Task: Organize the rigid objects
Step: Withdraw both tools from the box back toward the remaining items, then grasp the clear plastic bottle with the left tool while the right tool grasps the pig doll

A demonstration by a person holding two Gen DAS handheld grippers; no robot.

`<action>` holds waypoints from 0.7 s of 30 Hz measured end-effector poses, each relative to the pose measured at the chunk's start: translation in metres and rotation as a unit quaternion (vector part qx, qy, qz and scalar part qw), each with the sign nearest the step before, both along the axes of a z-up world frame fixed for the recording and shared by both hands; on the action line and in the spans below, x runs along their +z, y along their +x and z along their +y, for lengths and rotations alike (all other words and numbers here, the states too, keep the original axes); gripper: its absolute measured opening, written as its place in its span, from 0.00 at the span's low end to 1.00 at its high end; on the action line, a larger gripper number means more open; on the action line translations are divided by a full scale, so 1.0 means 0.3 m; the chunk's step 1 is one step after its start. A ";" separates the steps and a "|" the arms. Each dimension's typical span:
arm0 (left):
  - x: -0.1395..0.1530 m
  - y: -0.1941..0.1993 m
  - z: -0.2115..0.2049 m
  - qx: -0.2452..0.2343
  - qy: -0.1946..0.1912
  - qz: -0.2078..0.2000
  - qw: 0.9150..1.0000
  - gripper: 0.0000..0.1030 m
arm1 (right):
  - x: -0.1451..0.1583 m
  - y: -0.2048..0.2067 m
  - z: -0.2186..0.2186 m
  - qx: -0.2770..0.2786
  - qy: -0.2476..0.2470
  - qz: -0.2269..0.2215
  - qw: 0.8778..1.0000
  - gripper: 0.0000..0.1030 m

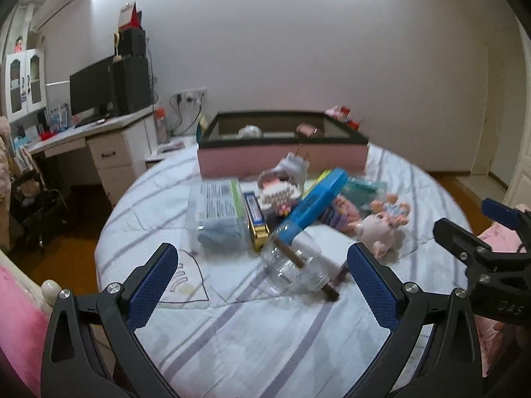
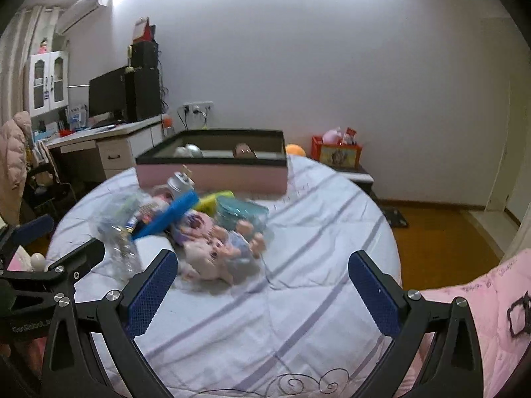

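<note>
Fingers of the left gripper (image 1: 262, 285) are spread wide and hold nothing; the right gripper (image 2: 262, 288) is likewise wide open and empty, hovering over bare bedspread. Between the left blue pads (image 1: 151, 285), a little ahead, lies a clear plastic bottle (image 1: 292, 265) on its side, with a brown stick (image 1: 308, 272) lying across it, one end touching the cover.

Bottle sits at the near edge of a clutter pile on the striped bed cover (image 1: 232, 331). A long blue case (image 1: 315, 202) leans diagonally over the bottle's far end. Left of it: a clear box with a printed label (image 1: 215, 212) and a small gold-edged box (image 1: 257, 222), just beside each other. Right of the pile: a pink plush toy (image 1: 381, 229) and a small doll (image 1: 391, 209), touching. Behind, a white charger plug (image 1: 293, 165) stands prongs up; details there are blurred.

Beyond the pile, a pink storage box with a dark rim (image 1: 282, 159) rests on the bed, holding a few items I cannot identify.

Right gripper's fingers enter the left view at the right edge. Right view is motion-blurred around the toys. Desk with monitor (image 1: 93, 89) stands at the far left wall.
</note>
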State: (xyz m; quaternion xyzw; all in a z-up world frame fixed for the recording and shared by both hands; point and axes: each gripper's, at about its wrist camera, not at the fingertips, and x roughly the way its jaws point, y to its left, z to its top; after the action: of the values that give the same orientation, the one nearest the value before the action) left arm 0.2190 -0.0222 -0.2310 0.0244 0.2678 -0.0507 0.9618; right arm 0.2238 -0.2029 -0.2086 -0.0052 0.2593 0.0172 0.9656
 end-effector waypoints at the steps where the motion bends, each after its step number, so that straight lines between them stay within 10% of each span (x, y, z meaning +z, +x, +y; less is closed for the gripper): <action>1: -0.005 0.011 -0.006 0.001 0.002 0.004 1.000 1.00 | -0.006 0.006 -0.005 0.000 0.003 0.004 1.000 1.00; 12: -0.059 0.141 0.024 0.040 -0.015 0.065 0.997 0.98 | -0.055 0.069 -0.041 0.005 0.025 0.031 0.999 1.00; 21: -0.061 0.176 0.023 0.001 -0.001 0.084 0.996 0.56 | -0.078 0.113 0.001 0.018 0.021 0.055 0.998 1.00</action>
State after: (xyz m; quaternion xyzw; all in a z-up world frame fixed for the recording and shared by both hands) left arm 0.2716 -0.0153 -0.2494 0.0190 0.3477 -0.0516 0.9360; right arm 0.2577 -0.2027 -0.2321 0.0110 0.3114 0.0402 0.9494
